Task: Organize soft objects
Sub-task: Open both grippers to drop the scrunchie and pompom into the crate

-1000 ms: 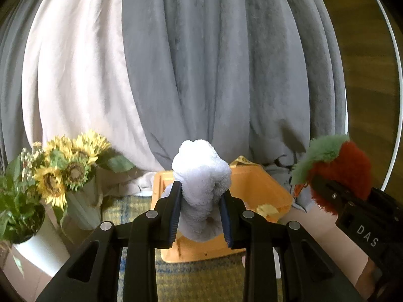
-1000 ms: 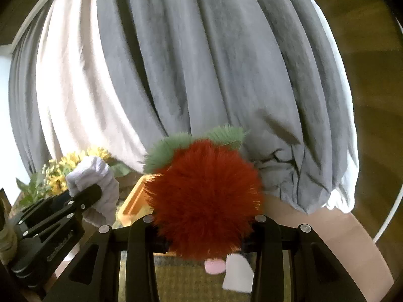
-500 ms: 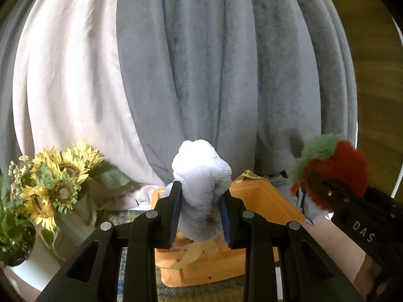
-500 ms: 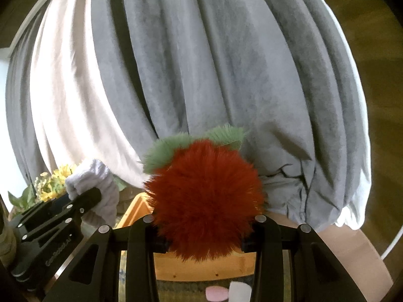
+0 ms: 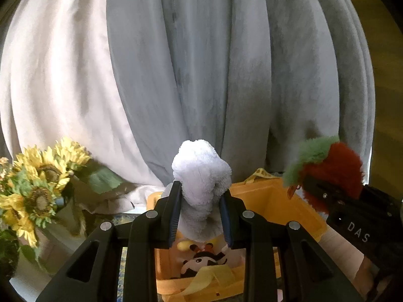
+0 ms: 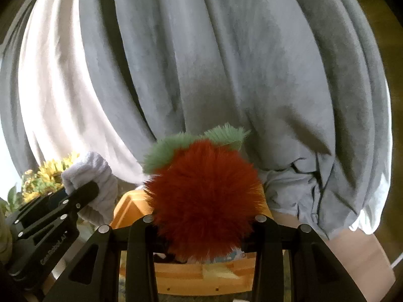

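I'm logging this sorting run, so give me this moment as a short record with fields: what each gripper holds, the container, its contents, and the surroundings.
left gripper: shut on a white fluffy plush toy
right gripper: shut on a red furry plush ball with green tufts
container: orange plastic bin, open, below and ahead of both grippers
bin contents: black-and-white plush mouse; others unclear
surroundings: yellow sunflower bouquet at left; grey and white curtains behind

Both wrist cameras look forward, slightly downward, close over the orange plastic bin (image 5: 277,198) (image 6: 131,206) toward grey pleated curtains (image 5: 226,75) (image 6: 214,63) far behind; each sees both.
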